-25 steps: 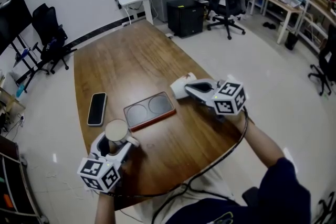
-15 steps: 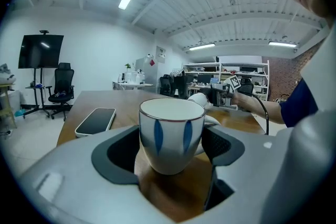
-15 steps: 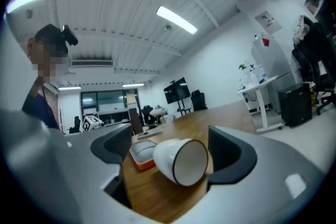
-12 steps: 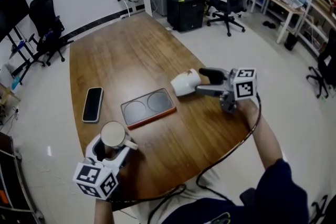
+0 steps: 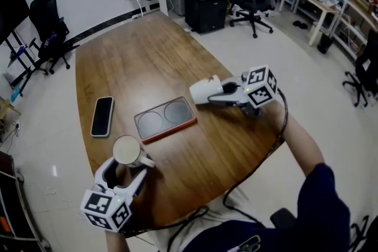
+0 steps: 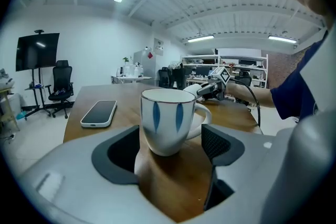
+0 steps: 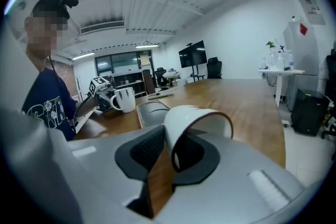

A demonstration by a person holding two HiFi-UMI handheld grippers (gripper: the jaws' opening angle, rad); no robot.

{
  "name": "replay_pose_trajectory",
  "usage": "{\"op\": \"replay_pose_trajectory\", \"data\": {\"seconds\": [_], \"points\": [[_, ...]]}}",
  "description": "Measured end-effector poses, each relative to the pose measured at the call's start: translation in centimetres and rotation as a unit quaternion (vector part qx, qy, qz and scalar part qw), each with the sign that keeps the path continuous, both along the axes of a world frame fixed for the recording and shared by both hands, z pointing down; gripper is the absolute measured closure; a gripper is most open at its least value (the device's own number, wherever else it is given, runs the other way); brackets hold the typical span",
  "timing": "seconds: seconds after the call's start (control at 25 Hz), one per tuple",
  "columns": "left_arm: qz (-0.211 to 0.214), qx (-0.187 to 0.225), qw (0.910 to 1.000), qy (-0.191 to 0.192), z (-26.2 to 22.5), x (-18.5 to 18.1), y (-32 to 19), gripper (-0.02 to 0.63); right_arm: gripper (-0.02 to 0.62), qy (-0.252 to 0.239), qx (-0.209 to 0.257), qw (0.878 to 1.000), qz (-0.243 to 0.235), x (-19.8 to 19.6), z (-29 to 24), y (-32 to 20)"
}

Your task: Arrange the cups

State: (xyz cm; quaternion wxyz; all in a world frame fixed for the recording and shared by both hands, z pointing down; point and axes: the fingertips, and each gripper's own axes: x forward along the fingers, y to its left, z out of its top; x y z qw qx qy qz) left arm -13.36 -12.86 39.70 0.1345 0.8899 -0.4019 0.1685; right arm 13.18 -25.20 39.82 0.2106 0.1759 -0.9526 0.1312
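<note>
A white mug with blue stripes [image 5: 127, 150] [image 6: 167, 120] stands upright near the table's front left edge, its handle to the right. My left gripper [image 5: 124, 169] [image 6: 170, 145] is open, its fingertips on either side of the mug. A plain white mug [image 5: 207, 90] [image 7: 197, 120] lies on its side right of the tray, its mouth facing my right gripper [image 5: 223, 95] [image 7: 170, 157]. The right gripper's jaws are closing on the mug's rim, one finger inside the mouth and one outside. An orange-rimmed tray [image 5: 192, 122] with two round hollows lies between the mugs.
A black phone [image 5: 102, 116] [image 6: 100, 113] lies flat left of the tray. The wooden table [image 5: 136, 62] stretches away bare behind it. Office chairs, desks and a black cabinet stand on the floor beyond the table.
The right gripper's jaws spread wide at the lying mug's mouth, then came together over its rim. The left gripper drew back a little from the striped mug.
</note>
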Motion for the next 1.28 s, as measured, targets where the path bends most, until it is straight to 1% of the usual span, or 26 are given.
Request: {"op": "replay_pose_trajectory", "data": {"seconds": [0.08,0.16,0.2,0.24,0.28,0.32,0.36,0.4,0.44,0.52,0.56,0.6,0.64,0.68,0.72,0.8,0.92,0.96,1.0,1.04,1.08,1.12,1.24,1.28], "points": [[-0.008,0.005,0.9999,0.012,-0.2,-0.3,0.0,0.233,0.561,0.021,0.002,1.0,-0.004,-0.7,0.1,0.3],[-0.014,0.01,0.9996,0.02,-0.4,-0.5,0.2,0.233,0.568,0.079,0.029,0.996,-0.004,-1.0,0.3,0.6],[-0.016,0.011,0.9996,0.021,-0.3,-0.5,0.4,0.233,0.568,0.119,0.044,0.992,-0.011,-0.9,0.4,0.9],[-0.016,0.012,0.9996,0.02,-0.2,-0.5,0.7,0.233,0.567,0.162,0.056,0.985,-0.024,-0.9,0.4,1.4],[-0.015,0.012,0.9997,0.018,0.0,-0.4,0.9,0.234,0.566,0.208,0.063,0.975,-0.039,-0.7,0.4,2.0],[-0.015,0.011,0.9997,0.013,0.1,-0.2,1.1,0.235,0.566,0.256,0.066,0.963,-0.056,-0.3,0.5,2.4],[-0.016,0.009,0.9998,0.008,0.3,-0.1,1.3,0.235,0.566,0.305,0.067,0.947,-0.074,0.2,0.4,2.7],[-0.018,0.007,0.9998,0.001,0.3,0.1,1.3,0.235,0.566,0.353,0.066,0.928,-0.094,0.7,0.3,2.9],[-0.02,0.003,0.9998,-0.006,0.4,0.2,1.3,0.235,0.565,0.4,0.066,0.907,-0.116,1.1,0.1,3.1],[-0.027,-0.004,0.9994,-0.019,0.7,0.4,1.5,0.235,0.565,0.486,0.064,0.856,-0.164,1.6,-0.2,3.5],[-0.029,-0.007,0.9992,-0.025,0.8,0.5,1.5,0.235,0.565,0.523,0.057,0.83,-0.187,1.9,-0.2,3.7],[-0.03,-0.008,0.9991,-0.029,0.9,0.6,1.6,0.235,0.563,0.552,0.046,0.806,-0.208,2.1,-0.1,3.8],[-0.029,-0.008,0.9991,-0.031,0.9,0.7,1.6,0.235,0.563,0.572,0.033,0.789,-0.225,2.2,0.0,4.0],[-0.028,-0.008,0.9992,-0.029,0.9,0.7,1.6,0.235,0.563,0.58,0.021,0.778,-0.239,2.0,0.2,4.0],[-0.027,-0.007,0.9993,-0.024,0.7,0.8,1.6,0.235,0.561,0.581,0.015,0.775,-0.251,1.6,0.4,4.1],[-0.025,-0.002,0.9996,-0.011,0.5,0.7,1.6,0.236,0.56,0.575,0.023,0.776,-0.256,0.7,0.7,3.8],[-0.025,0.006,0.9997,0.004,0.3,0.5,1.7,0.237,0.548,0.578,0.058,0.783,-0.223,0.4,1.2,3.0],[-0.026,0.008,0.9996,0.005,0.2,0.5,1.6,0.238,0.535,0.575,0.074,0.786,-0.213,0.2,1.2,2.7],[-0.027,0.009,0.9996,0.006,0.1,0.5,1.5,0.238,0.528,0.566,0.091,0.793,-0.207,-0.1,1.0,2.4],[-0.027,0.009,0.9996,0.007,0.1,0.4,1.5,0.238,0.521,0.551,0.107,0.802,-0.202,-0.6,0.9,2.2],[-0.028,0.008,0.9995,0.008,0.0,0.3,1.5,0.238,0.491,0.536,0.12,0.812,-0.198,-1.1,0.8,2.2],[-0.029,0.008,0.9995,0.009,0.0,0.3,1.5,0.238,0.465,0.526,0.131,0.818,-0.192,-1.4,0.8,2.1],[-0.032,0.011,0.9993,0.017,-0.1,0.2,1.7,0.238,0.433,0.512,0.172,0.825,-0.166,-1.5,0.1,1.5],[-0.034,0.013,0.9991,0.021,-0.2,0.1,1.7,0.238,0.417,0.501,0.184,0.832,-0.153,-1.5,-0.6,1.5]]}}
